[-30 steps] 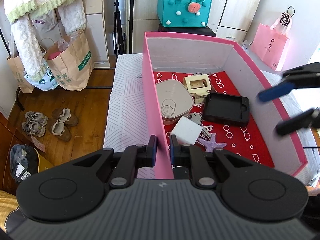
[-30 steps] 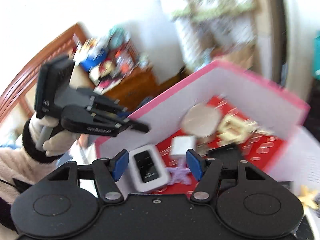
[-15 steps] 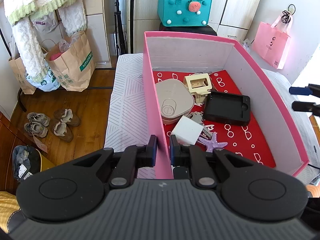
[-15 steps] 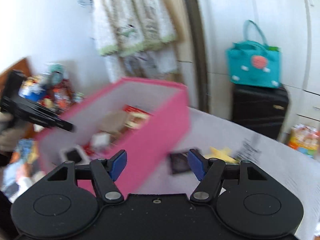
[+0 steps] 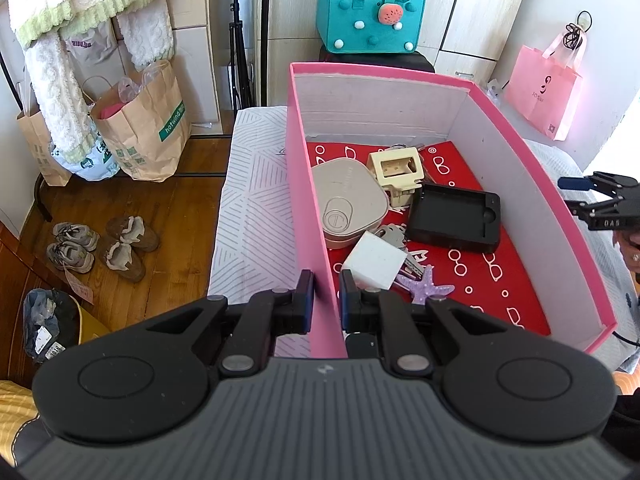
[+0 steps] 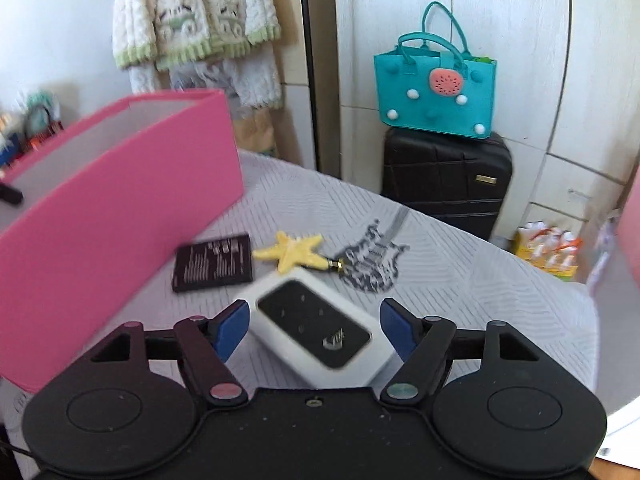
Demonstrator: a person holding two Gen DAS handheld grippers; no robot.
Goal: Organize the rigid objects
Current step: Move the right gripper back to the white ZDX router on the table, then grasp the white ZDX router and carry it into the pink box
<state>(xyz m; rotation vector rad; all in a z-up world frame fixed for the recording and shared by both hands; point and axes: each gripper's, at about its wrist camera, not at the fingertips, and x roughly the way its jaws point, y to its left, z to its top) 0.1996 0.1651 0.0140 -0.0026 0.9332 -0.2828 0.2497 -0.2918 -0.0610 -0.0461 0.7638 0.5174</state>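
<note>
Right wrist view blurs the white device (image 6: 316, 328), seemingly untouched between opening jaws

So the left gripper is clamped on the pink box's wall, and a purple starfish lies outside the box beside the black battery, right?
Not quite: the starfish outside the pink box is yellow, as the right wrist view shows. The left gripper does clamp the wall, and the black battery lies beside it.

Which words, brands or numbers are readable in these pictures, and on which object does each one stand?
"hotwind", white on a green strip: brown paper bag.
"2018": tag on the dark bundle on the floor.
Logo mark and small text on the pink shopping bag: too small to read.
White print on the black card: blurred, unreadable.
Mark on the white device: blurred, unreadable.
Letters on the hanging grey garment: not legible.
</note>
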